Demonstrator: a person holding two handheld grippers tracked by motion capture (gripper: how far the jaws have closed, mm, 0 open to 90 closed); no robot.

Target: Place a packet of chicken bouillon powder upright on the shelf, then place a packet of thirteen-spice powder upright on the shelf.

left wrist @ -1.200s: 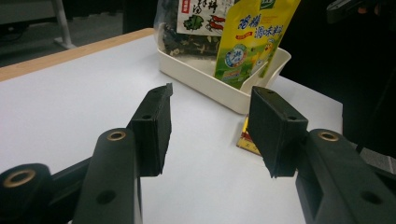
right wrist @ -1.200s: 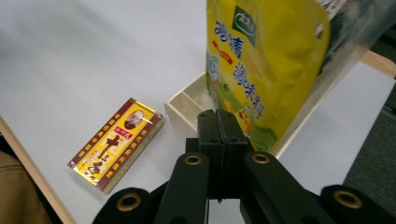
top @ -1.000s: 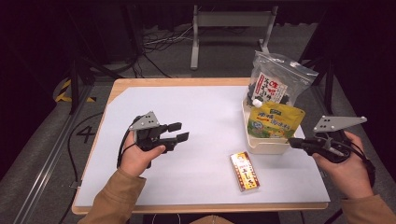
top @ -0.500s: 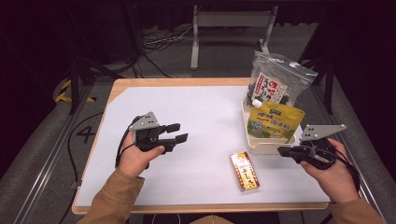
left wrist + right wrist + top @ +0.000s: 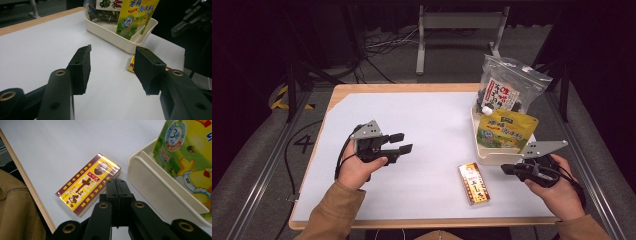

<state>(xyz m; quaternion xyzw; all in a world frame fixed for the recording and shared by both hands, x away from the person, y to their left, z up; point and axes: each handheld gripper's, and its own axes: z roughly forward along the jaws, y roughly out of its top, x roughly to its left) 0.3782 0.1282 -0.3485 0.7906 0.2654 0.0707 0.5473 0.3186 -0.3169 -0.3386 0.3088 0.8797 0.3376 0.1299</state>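
A cream tray (image 5: pixel 492 159) at the white surface's (image 5: pixel 432 130) right edge holds a yellow-green pouch (image 5: pixel 506 131) and a clear zip bag of dark snacks (image 5: pixel 507 90). The red-and-yellow box (image 5: pixel 474 183) lies flat just in front of the tray. The right claw (image 5: pixel 508 170), closed with nothing in it, points at the box from just beside it. The left claw (image 5: pixel 404 142), about half open and holding nothing, hovers well apart to the left.

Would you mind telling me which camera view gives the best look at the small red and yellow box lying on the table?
The right gripper view: the box lies close, its whole printed top in sight. The high view shows it small, beside the white tray. The left gripper view catches just a corner behind a jaw.
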